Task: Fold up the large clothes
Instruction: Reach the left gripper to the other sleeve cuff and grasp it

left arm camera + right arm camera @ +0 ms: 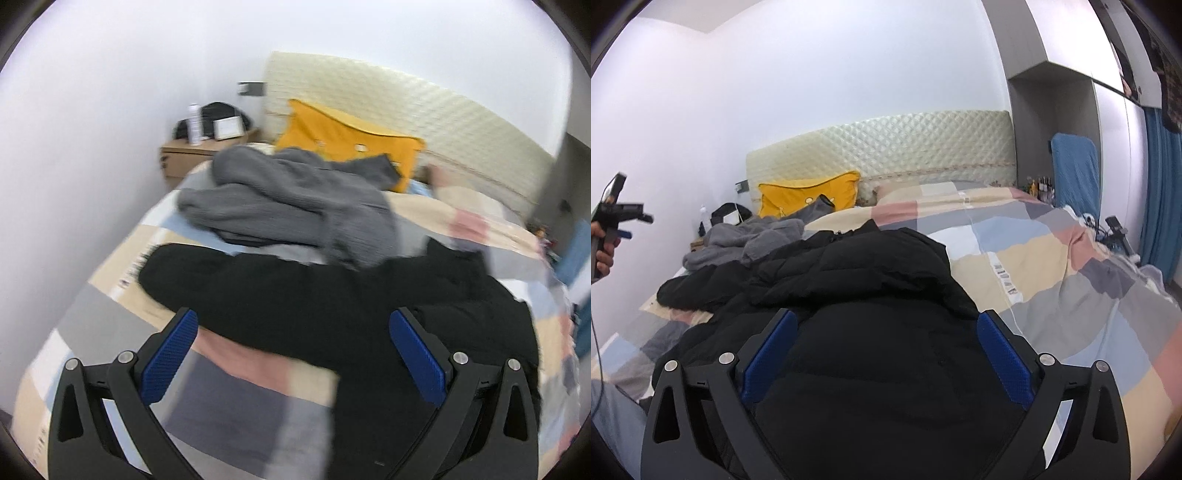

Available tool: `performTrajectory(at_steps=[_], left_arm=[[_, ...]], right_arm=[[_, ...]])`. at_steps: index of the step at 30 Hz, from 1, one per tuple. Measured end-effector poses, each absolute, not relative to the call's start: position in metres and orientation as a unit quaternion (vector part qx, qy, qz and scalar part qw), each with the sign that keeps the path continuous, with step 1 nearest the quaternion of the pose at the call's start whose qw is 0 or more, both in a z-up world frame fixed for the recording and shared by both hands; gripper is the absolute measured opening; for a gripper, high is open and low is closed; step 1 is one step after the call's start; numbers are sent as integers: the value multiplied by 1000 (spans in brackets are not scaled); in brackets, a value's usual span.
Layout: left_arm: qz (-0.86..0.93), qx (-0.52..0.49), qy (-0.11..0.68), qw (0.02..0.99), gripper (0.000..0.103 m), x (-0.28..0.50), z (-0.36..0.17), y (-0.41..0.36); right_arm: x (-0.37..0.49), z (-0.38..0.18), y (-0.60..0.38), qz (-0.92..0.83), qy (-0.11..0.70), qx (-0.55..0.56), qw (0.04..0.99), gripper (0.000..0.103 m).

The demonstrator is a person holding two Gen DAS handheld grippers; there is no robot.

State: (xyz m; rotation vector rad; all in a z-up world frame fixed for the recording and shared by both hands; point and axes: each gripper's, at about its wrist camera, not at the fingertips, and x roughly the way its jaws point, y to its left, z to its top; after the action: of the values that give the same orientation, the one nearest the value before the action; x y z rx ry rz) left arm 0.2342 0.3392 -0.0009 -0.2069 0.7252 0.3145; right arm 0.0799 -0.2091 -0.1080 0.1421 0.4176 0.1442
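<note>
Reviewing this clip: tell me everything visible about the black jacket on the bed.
The black jacket is a padded, quilted garment with a matte shell, lying unfolded and rumpled across the patchwork bedspread. One sleeve stretches out toward the bed's left edge. Its bunched upper part, possibly a hood, rises toward the headboard. The grey garment lies just behind it, apparently overlapping its far edge. The right gripper is open directly over its body; the left gripper is open over the sleeve. Neither holds it.

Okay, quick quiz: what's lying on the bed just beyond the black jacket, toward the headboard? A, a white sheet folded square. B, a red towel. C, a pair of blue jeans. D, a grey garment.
D: a crumpled grey garment lies past the black jacket, before the yellow pillow.
</note>
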Motion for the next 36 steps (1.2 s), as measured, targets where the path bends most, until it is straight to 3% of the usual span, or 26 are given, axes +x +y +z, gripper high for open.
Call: performTrajectory(at_steps=[7, 12, 21, 32, 35, 36], left_arm=[[188, -157, 350, 904, 103, 247, -38, 445], [195, -233, 354, 885, 103, 275, -92, 510], [250, -300, 370, 843, 102, 325, -188, 584], [274, -395, 360, 799, 102, 337, -251, 630], [280, -421, 353, 787, 95, 342, -257, 624], [280, -431, 346, 785, 87, 344, -256, 621]], right_arm=[[89, -110, -200, 51, 222, 64, 972, 100], [101, -117, -189, 37, 249, 51, 966, 100], [129, -122, -165, 15, 282, 47, 958, 100], [155, -139, -167, 12, 326, 80, 942, 100], [155, -139, -164, 11, 328, 74, 942, 100], [154, -139, -163, 10, 328, 70, 942, 100]])
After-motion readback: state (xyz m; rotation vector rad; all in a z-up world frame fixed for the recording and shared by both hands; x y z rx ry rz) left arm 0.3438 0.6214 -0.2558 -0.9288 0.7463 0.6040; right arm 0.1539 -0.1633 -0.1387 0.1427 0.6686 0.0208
